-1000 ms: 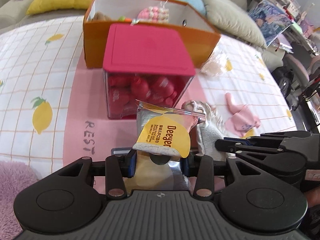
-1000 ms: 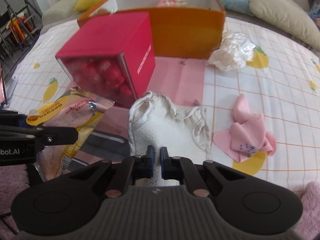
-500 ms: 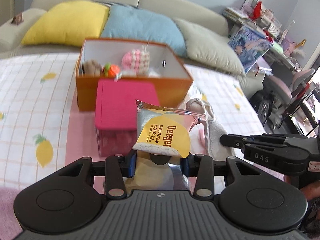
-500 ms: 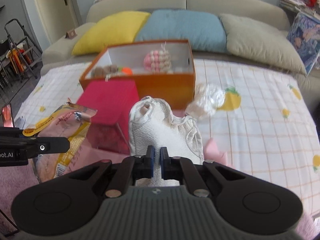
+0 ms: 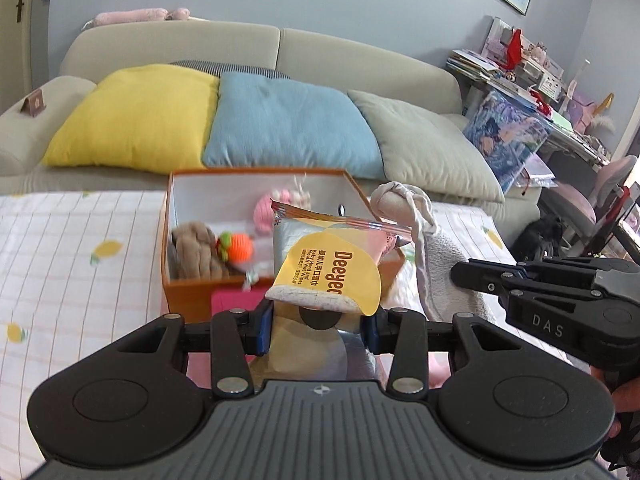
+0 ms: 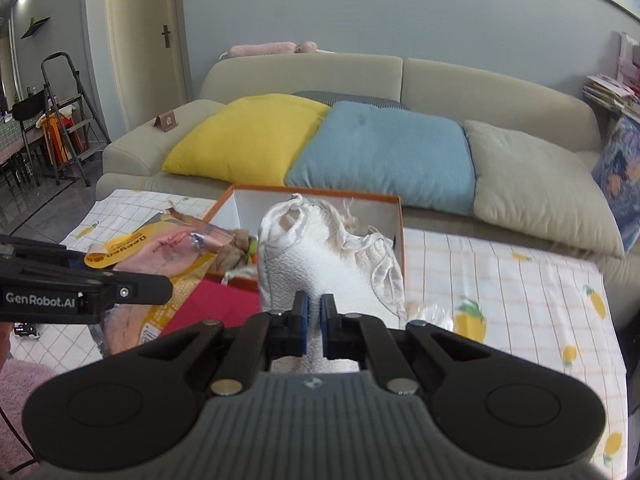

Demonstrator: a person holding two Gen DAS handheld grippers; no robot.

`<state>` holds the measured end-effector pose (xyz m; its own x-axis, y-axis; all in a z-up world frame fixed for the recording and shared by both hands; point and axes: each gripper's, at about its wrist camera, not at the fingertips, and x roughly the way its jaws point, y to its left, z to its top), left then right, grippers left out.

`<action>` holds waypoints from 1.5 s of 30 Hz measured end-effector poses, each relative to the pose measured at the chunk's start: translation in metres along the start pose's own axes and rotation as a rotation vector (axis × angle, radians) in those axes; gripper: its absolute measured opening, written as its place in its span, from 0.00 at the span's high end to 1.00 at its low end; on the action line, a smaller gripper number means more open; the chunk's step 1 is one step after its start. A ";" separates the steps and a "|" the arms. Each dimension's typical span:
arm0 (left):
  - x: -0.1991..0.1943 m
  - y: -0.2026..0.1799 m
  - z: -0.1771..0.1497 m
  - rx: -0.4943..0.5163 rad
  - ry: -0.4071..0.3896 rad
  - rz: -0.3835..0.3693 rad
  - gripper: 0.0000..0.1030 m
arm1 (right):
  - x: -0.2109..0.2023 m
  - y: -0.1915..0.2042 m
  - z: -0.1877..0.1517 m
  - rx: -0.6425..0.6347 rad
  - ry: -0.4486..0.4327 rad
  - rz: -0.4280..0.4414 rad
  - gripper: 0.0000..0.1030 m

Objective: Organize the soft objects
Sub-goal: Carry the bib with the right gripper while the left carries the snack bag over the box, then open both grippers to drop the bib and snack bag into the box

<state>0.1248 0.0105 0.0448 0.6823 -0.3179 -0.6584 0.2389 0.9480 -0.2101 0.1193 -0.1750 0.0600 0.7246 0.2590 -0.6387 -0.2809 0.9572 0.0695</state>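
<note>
Wet wipes pack [image 5: 328, 264] at frame centre, pinched between left gripper [image 5: 318, 328] jaws. White knit garment [image 6: 320, 256] at centre of the right view, right gripper [image 6: 314, 320] jaws pressed on its lower edge. Orange box [image 5: 192, 300] behind, holding plush toys [image 5: 200, 252]. Lemon-print table [image 5: 72, 264], sofa cushions at top.

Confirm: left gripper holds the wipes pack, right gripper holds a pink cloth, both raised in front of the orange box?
Not quite. The right gripper holds a white cloth, not a pink one; the right wrist view shows it. The rest stands: the left gripper holds the wipes pack, both raised before the orange box.
</note>
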 end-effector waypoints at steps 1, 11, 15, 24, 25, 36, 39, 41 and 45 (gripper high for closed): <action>0.002 0.001 0.005 0.002 -0.005 0.001 0.54 | 0.004 0.000 0.005 -0.009 -0.005 0.002 0.97; 0.046 0.013 0.040 0.035 0.013 0.031 0.54 | 0.062 -0.007 0.046 -0.061 0.021 0.004 0.97; 0.068 0.018 0.046 0.050 0.039 0.034 0.54 | 0.091 -0.012 0.052 -0.083 0.053 0.000 0.97; 0.119 0.037 0.060 0.053 0.110 0.031 0.54 | 0.157 -0.023 0.057 -0.111 0.159 0.001 0.97; 0.124 0.039 0.061 0.055 0.116 0.031 0.54 | 0.163 -0.024 0.057 -0.113 0.169 0.001 0.97; 0.181 0.052 0.064 0.057 0.214 0.025 0.54 | 0.224 -0.041 0.049 -0.061 0.285 0.023 0.96; 0.193 0.053 0.063 0.056 0.237 0.028 0.54 | 0.236 -0.044 0.045 -0.044 0.314 0.025 0.96; 0.201 0.053 0.063 0.053 0.257 0.032 0.54 | 0.244 -0.045 0.043 -0.033 0.335 0.027 0.96; 0.205 0.053 0.061 0.053 0.282 0.028 0.53 | 0.251 -0.043 0.041 -0.026 0.360 0.046 0.91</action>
<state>0.3194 -0.0052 -0.0570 0.4716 -0.2685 -0.8399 0.2637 0.9519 -0.1562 0.3385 -0.1462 -0.0719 0.4441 0.2351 -0.8646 -0.3274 0.9408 0.0876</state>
